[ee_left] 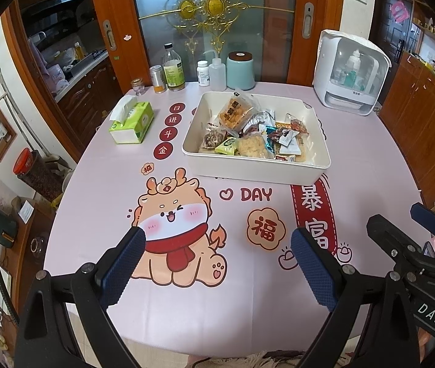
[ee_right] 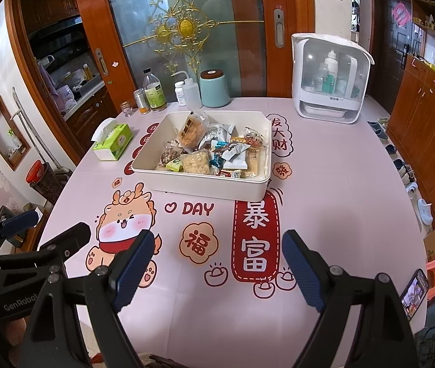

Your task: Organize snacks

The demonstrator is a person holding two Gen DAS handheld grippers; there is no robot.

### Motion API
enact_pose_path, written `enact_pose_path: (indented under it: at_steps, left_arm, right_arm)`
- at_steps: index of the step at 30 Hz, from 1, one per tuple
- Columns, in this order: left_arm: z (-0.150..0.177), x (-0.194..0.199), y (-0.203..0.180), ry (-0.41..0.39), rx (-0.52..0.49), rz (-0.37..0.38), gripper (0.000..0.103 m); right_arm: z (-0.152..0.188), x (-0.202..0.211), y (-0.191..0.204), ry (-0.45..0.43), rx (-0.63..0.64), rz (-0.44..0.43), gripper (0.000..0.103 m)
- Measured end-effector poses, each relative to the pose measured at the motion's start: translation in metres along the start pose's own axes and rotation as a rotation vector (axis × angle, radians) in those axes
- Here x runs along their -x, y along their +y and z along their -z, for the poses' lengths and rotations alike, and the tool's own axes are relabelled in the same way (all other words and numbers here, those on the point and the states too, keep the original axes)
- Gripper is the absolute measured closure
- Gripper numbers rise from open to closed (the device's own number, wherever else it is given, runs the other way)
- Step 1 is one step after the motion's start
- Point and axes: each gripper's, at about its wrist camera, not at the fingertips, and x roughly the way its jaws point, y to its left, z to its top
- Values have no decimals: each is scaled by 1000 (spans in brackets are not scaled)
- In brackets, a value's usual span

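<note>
The cream rectangular plastic bin [ee_left: 248, 170], heaped with wrapped snacks [ee_left: 249, 132], lies long axis 9-to-3, at 12 o'clock, well apart from the spread, empty left gripper [ee_left: 217, 239] and right gripper [ee_right: 214, 242].

tablecloth [ee_left: 205, 300]: "day", 福, 暴富, 日进斗金; right tool [ee_left: 432, 236]: "das"; left tool [ee_right: 33, 230]: "genrobot"

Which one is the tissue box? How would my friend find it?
Start at the round table with the pink cartoon cloth. Left of the cream plastic tray of snacks lies a green and white cardboard tissue box, alone. A white tissue sticks out of its top, and unlike the bottles behind it, it is low and rectangular.
</note>
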Motion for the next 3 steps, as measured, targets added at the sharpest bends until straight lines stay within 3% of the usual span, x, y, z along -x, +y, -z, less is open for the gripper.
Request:
enact_pose_path:
  at_steps: [3]
  left_arm:
    - [1,1,1,-1,-1,-2,8]
  right_arm:
    - [0,0,0,0,0,-1,17]
